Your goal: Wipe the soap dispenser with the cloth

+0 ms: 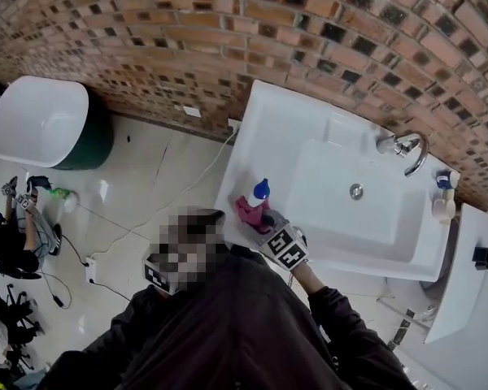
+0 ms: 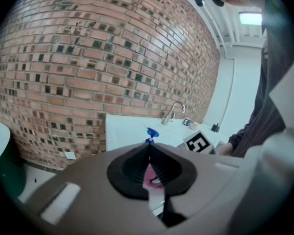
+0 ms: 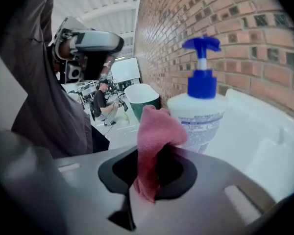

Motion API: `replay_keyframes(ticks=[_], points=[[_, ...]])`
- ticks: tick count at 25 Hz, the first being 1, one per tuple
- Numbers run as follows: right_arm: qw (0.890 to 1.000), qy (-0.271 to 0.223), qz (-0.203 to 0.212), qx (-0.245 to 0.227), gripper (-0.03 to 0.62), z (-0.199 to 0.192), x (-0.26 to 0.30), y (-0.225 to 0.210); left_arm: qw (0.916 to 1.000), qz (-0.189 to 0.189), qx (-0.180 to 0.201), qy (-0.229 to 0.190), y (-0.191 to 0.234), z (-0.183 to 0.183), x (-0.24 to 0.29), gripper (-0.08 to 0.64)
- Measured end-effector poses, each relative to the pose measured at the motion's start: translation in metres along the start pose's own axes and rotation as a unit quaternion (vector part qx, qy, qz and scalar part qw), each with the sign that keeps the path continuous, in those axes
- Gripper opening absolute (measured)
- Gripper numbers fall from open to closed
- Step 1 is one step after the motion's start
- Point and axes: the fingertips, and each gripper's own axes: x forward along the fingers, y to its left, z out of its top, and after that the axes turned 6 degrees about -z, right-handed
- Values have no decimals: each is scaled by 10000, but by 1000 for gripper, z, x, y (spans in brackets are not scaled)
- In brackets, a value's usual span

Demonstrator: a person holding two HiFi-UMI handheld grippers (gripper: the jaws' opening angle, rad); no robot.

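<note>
Clamped tight on a bunched pink cloth, the right gripper has its jaws pressed into the fabric. A loose lobe of cloth stands up above the jaws and a tail hangs below them. The left gripper has its jaws fully together and grips nothing. A sliver of pink shows through the slot behind its tips, and this looks to be the cloth farther off rather than anything pinched.

Just past the right gripper's jaws stands the soap dispenser, a white bottle with a blue pump, upright on the near left corner of the white sink. The head view shows the cloth beside the bottle's lower side. The right gripper view shows the cloth's lobe overlapping the bottle's left flank. Whether it truly touches the plastic cannot be told. The left gripper is held back from the sink and points toward the pump. The faucet sits well apart, at the sink's far side against the brick wall.

The step in hand appears to be bringing the cloth onto the bottle, so wiping is at its start or only just under way. The next move calls for pressing the lobe against the bottle's wall and dragging it around or along it. Pressure should stay light, because nothing steadies the dispenser and a hard sideways push could tip it into the basin.
</note>
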Motion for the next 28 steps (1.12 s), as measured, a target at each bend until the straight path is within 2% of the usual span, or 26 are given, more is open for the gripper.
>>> replay_keyframes(ticks=[3, 5, 7, 9, 11, 13, 18, 23, 26, 28], points=[[9991, -422, 93, -29, 66, 20, -32, 9, 9999, -94, 32, -15, -3, 1, 6, 0], [9960, -791, 156, 373, 66, 33, -56, 10, 9998, -169, 55, -19, -6, 2, 10, 0], [9865, -1226, 259, 1050, 66, 47, -78, 5, 9997, -238, 82, -19, -9, 4, 15, 0], [9724, -1625, 387, 1631, 66, 62, -92, -3, 9995, -286, 112, -7, -11, 5, 17, 0], [9611, -1882, 531, 1950, 66, 75, -97, -8, 9994, -308, 129, 13, -13, 5, 19, 0], [9548, -2007, 599, 2110, 66, 82, -93, -12, 9995, -298, 133, 23, -14, 5, 19, 0], [9627, -1664, 434, 2087, 66, 63, -61, -20, 9998, -164, 114, 23, -12, 3, 15, 0], [9669, -1073, 511, 2256, 66, 24, -28, -17, 10000, -8, 48, -7, -6, 2, 7, 0], [9595, -603, 602, 2686, 66, -4, -10, -19, 10000, 48, 4, -25, -3, 1, 5, 0], [9509, -510, 675, 2978, 66, -12, -5, -20, 10000, 47, -4, -24, -3, 1, 5, 0]])
